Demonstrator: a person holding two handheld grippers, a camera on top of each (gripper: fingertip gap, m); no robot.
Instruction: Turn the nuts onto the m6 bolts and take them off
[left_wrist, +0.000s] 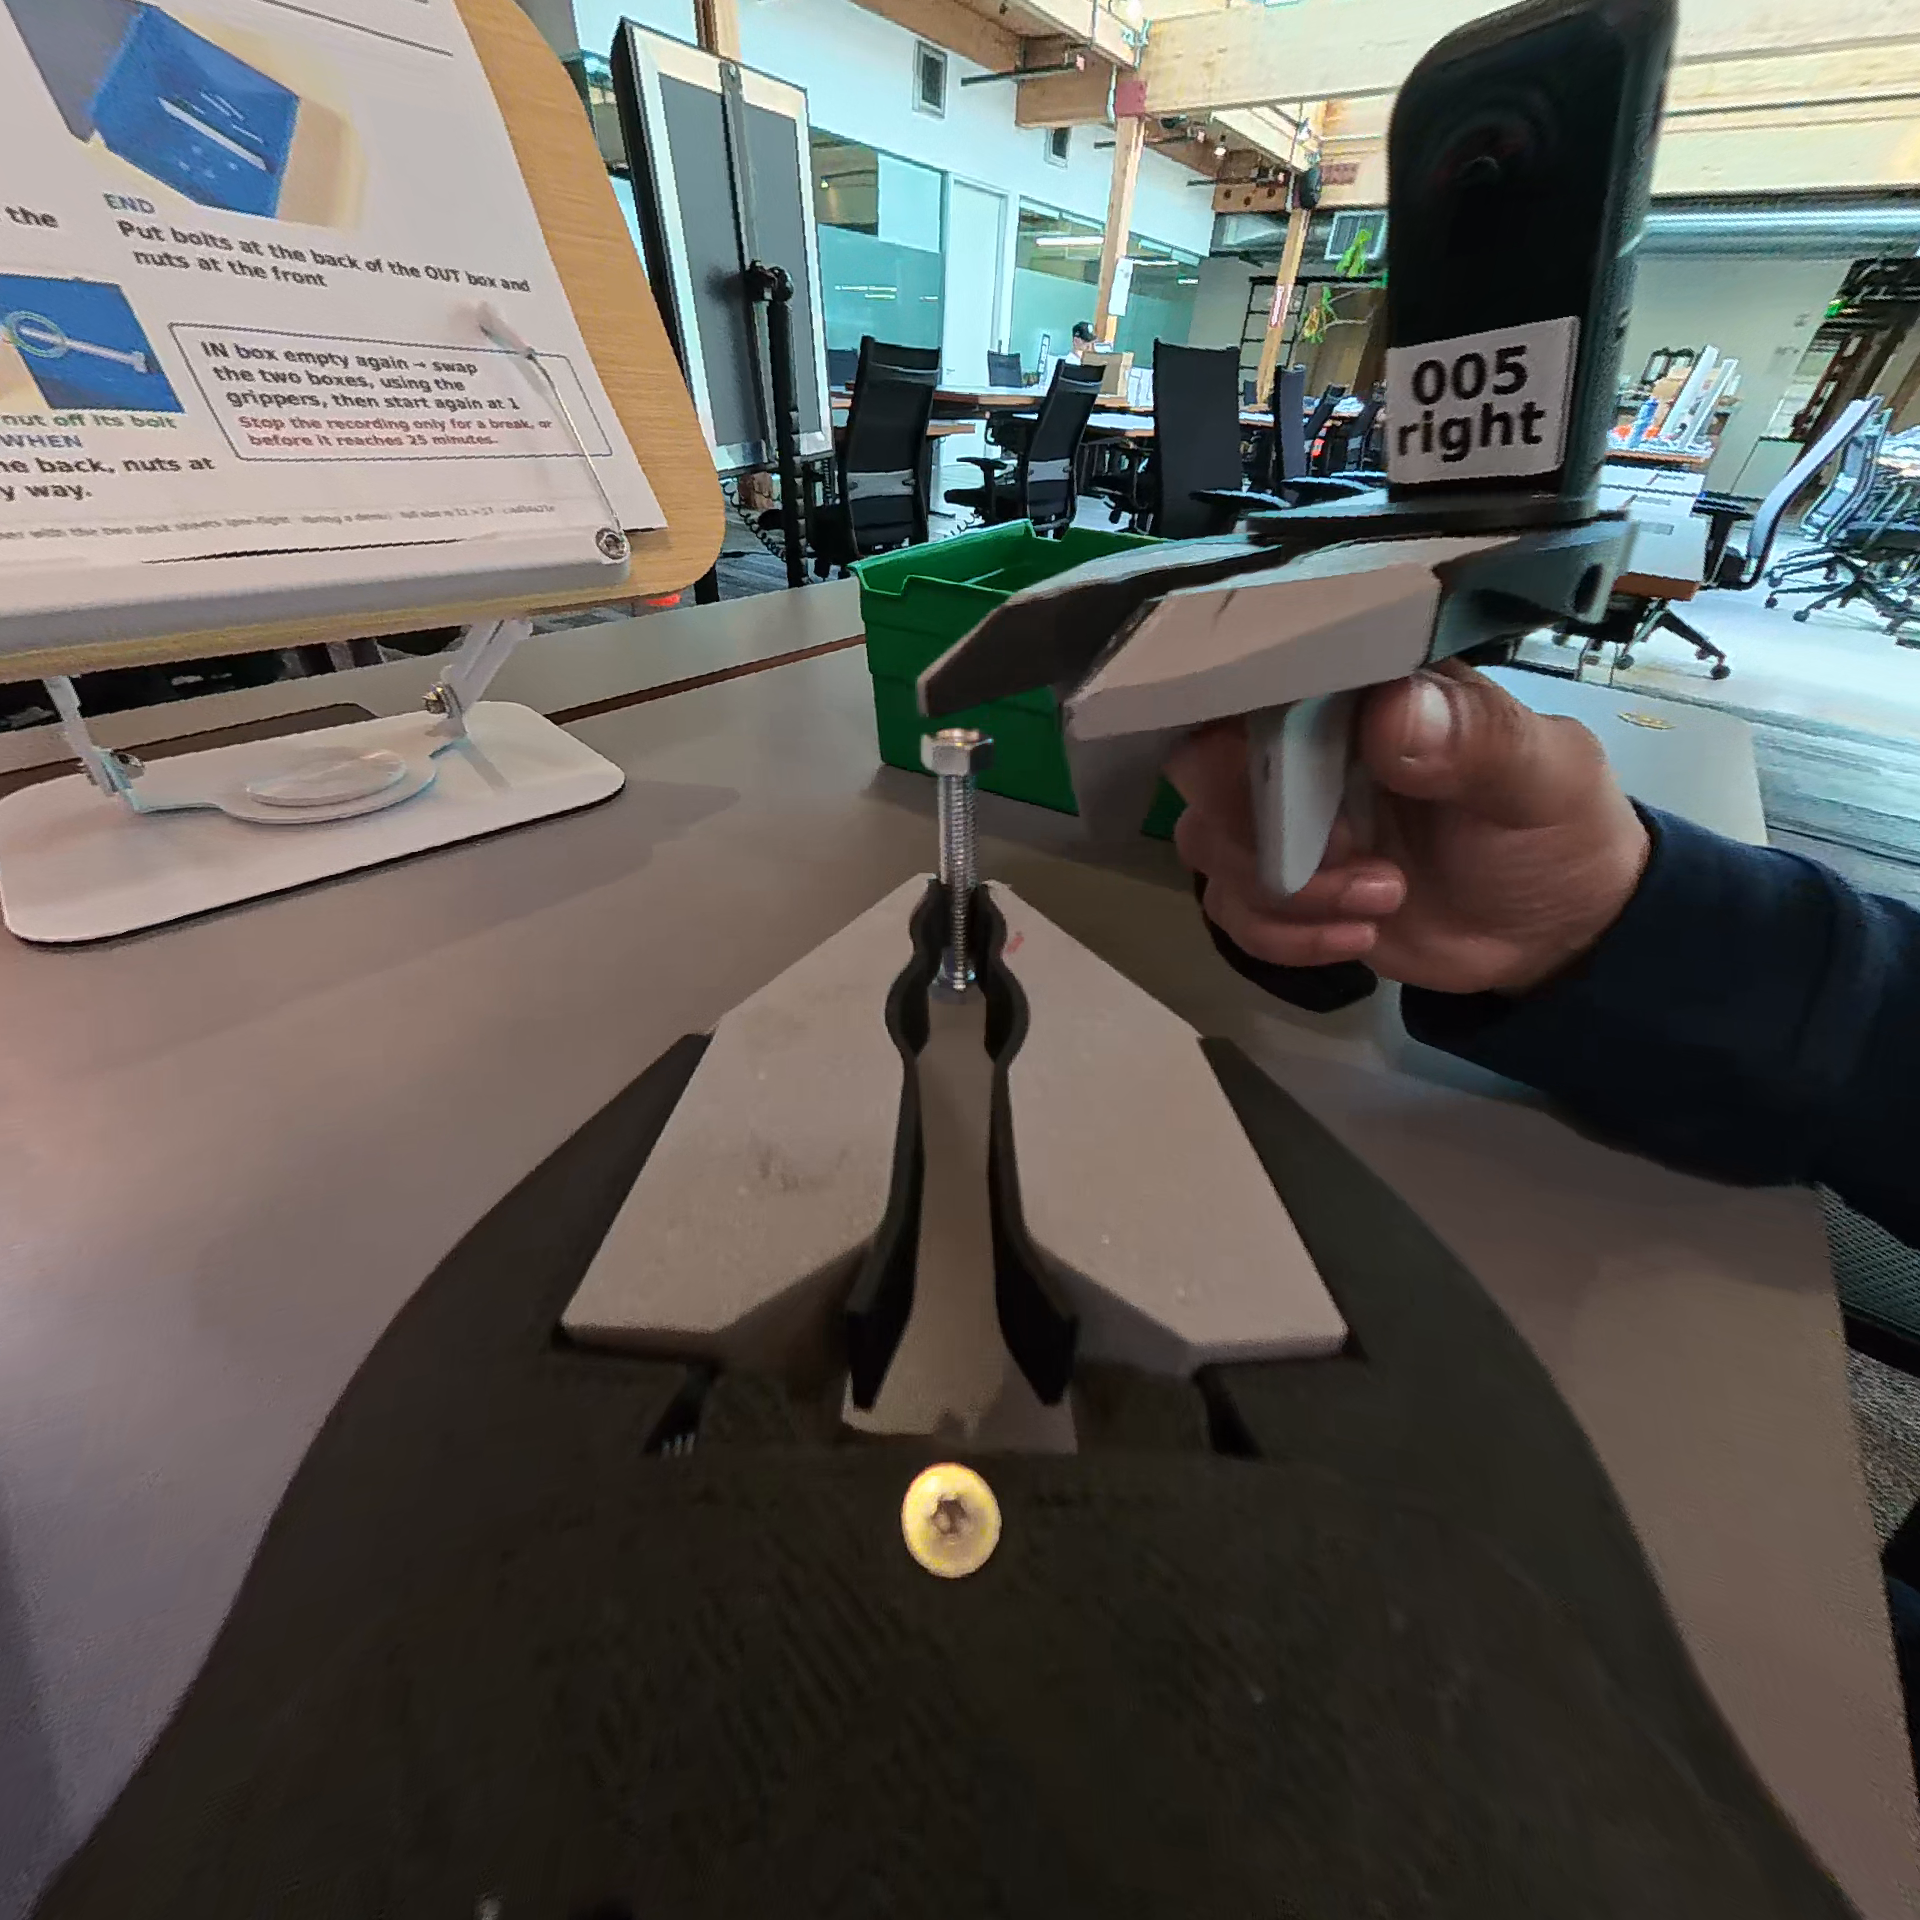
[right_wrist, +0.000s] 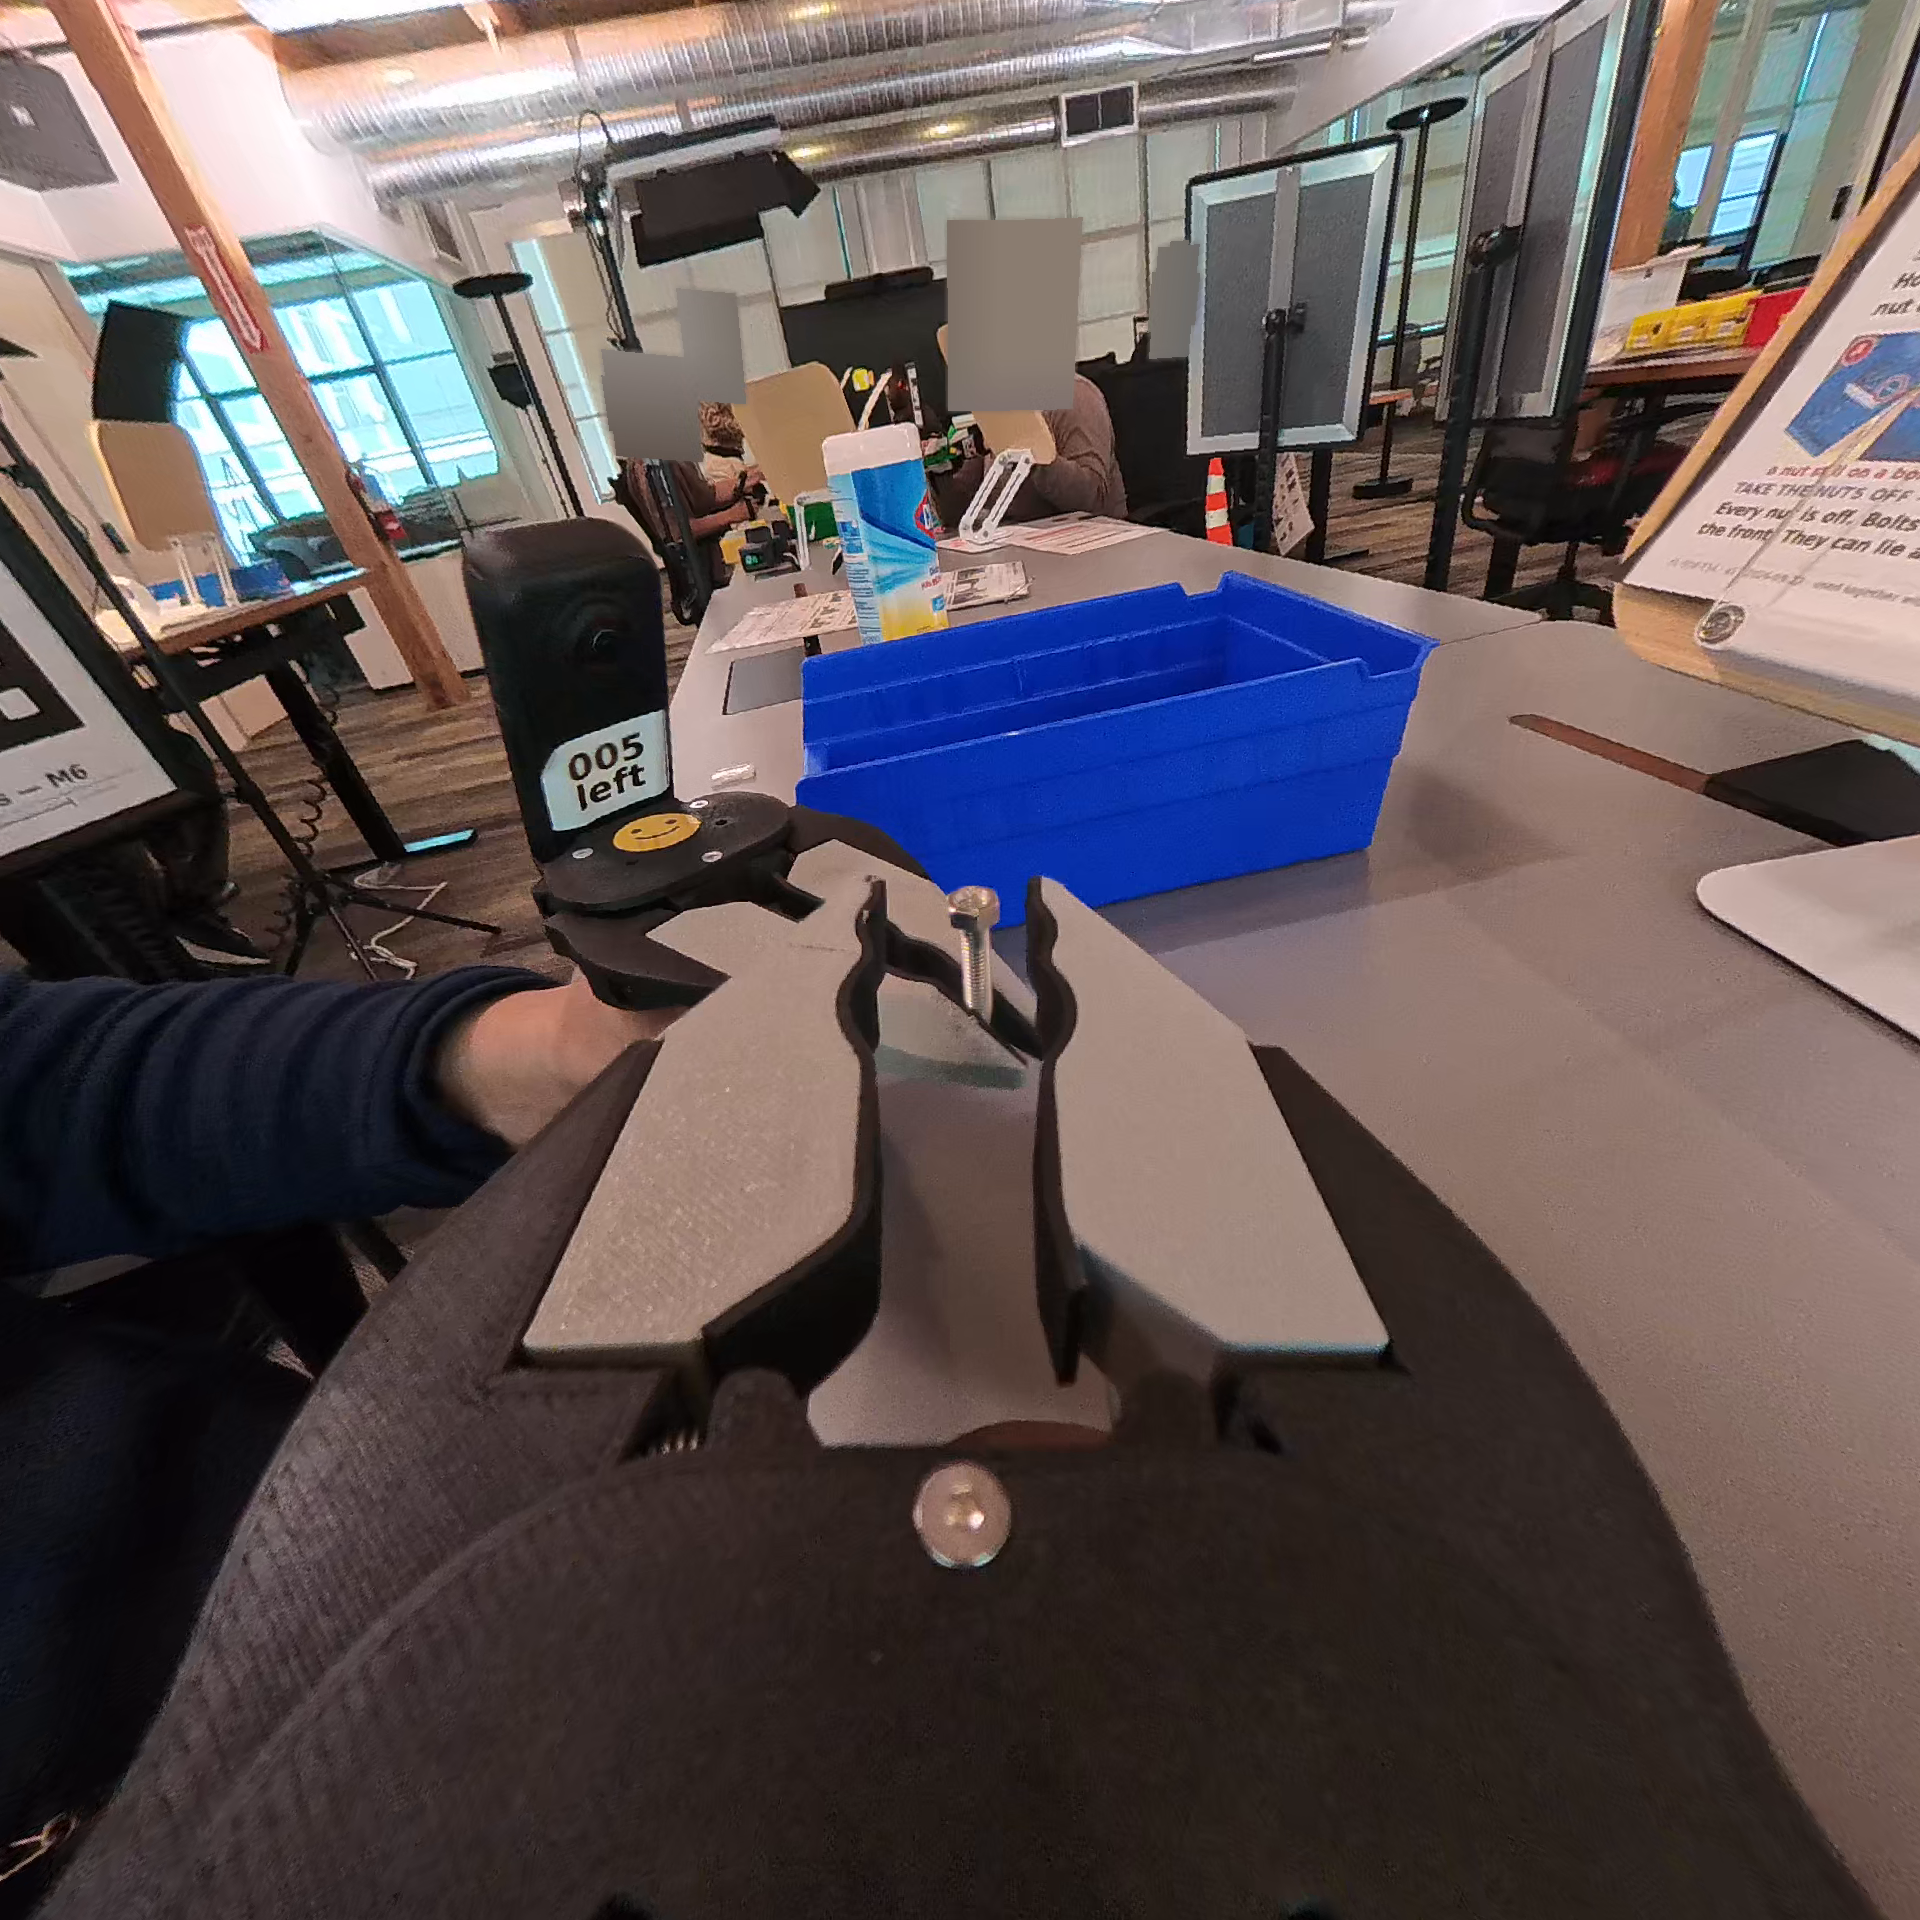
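Left wrist view
Left gripper (left_wrist: 958, 940): grey fingers with black pads, closed on the lower shank of a silver threaded M6 bolt (left_wrist: 957, 852).
Bolt: stands upright between the fingertips, its lower end in the notch of the pads and just above the grey table (left_wrist: 364, 1039).
Nut: silver hex nut (left_wrist: 956, 750) sits at the bolt's top end.
Right gripper (left_wrist: 997, 665): held in a hand (left_wrist: 1455, 842), tips just above the nut, apart from it.
Background: green plastic bin (left_wrist: 935, 644) behind the bolt; white document stand (left_wrist: 291, 790) to the left.

Right wrist view
Right gripper (right_wrist: 956, 935): fingers spread, nothing held.
Bolt (right_wrist: 975, 951): seen through the gap between the tips, beyond and below them, touching neither.
Left gripper (right_wrist: 1013, 1039): clamps the bolt low down.
Background: blue plastic bin (right_wrist: 1091, 790) on the table beyond.
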